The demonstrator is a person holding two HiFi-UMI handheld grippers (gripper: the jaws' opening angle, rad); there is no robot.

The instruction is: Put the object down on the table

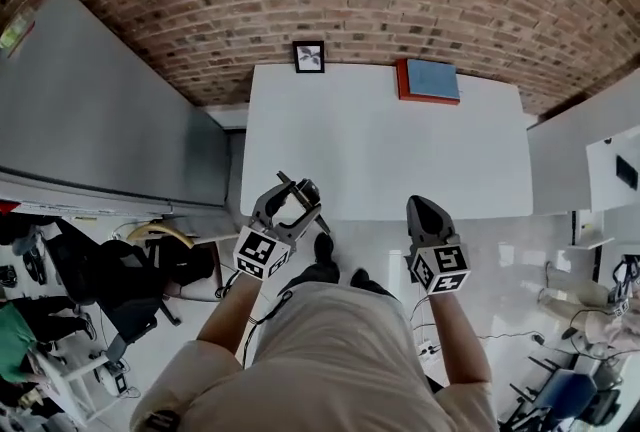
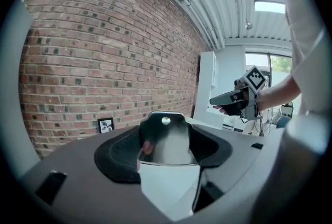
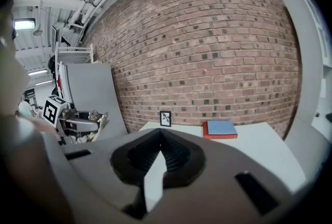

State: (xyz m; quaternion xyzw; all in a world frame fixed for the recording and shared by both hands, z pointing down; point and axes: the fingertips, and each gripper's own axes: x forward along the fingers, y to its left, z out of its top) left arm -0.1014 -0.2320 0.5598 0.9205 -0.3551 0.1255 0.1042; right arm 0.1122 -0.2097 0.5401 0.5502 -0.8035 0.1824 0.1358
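Note:
My left gripper (image 1: pixel 297 200) hangs in front of the white table's (image 1: pixel 380 150) near edge, on its left side. Its jaws stand wide and are shut on a shiny metal object (image 1: pixel 306 191). In the left gripper view this object (image 2: pixel 168 148) is a polished curved piece with a small hole near its top, clamped between the black pads (image 2: pixel 116 153). My right gripper (image 1: pixel 424 212) is level with the left one, further right, shut and holding nothing. In the right gripper view its fingertips (image 3: pixel 160 140) meet, and the left gripper (image 3: pixel 101 118) with the metal piece shows at the left.
A small framed picture (image 1: pixel 309 56) stands at the table's back edge against the brick wall. A red and blue stack of books (image 1: pixel 430 80) lies at the back right. A grey partition (image 1: pixel 90 110) flanks the table's left, white furniture (image 1: pixel 590 150) its right.

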